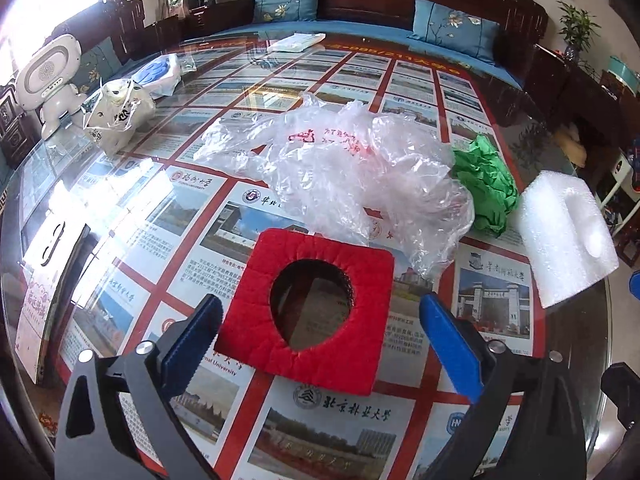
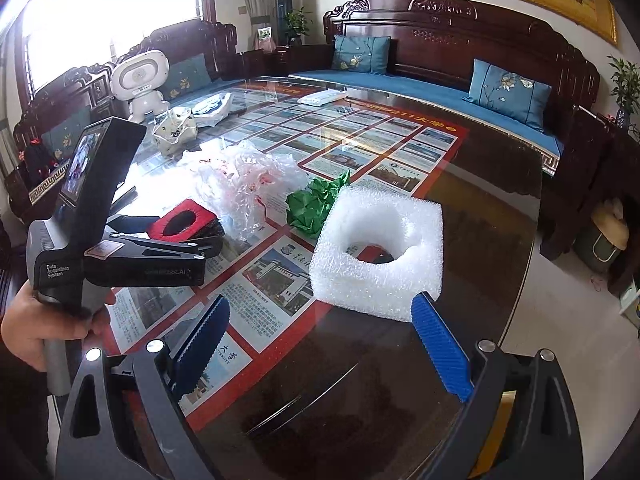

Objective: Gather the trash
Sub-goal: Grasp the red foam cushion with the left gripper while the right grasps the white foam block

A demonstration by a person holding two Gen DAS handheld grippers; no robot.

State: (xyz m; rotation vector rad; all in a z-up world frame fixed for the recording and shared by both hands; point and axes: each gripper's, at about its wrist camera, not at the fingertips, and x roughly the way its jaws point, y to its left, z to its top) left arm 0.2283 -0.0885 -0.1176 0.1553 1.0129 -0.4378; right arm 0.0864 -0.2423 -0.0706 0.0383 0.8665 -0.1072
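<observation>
A red velvet square pad with a round hole (image 1: 320,252) lies flat on the glass table (image 1: 168,280). My left gripper (image 1: 320,312) is open and straddles the pad's near part, with a gap at the right finger. Beyond the pad lie a crumpled clear plastic bag (image 1: 340,168), a green paper wad (image 1: 486,184) and a white foam block (image 1: 564,236). In the right wrist view, my right gripper (image 2: 320,310) is open in front of the foam block (image 2: 376,248); its right fingertip (image 2: 424,312) meets the block's near corner. The red pad (image 2: 180,220), bag (image 2: 244,184) and green wad (image 2: 316,204) lie to the left.
A white toy robot (image 1: 48,80), a wrapped ceramic figure (image 1: 120,112), a blue-and-white bag (image 1: 156,74) and a flat white packet (image 1: 296,42) sit on the far side. A dark wooden sofa (image 2: 440,40) stands behind the table. A hand (image 2: 32,328) grips the left tool's handle.
</observation>
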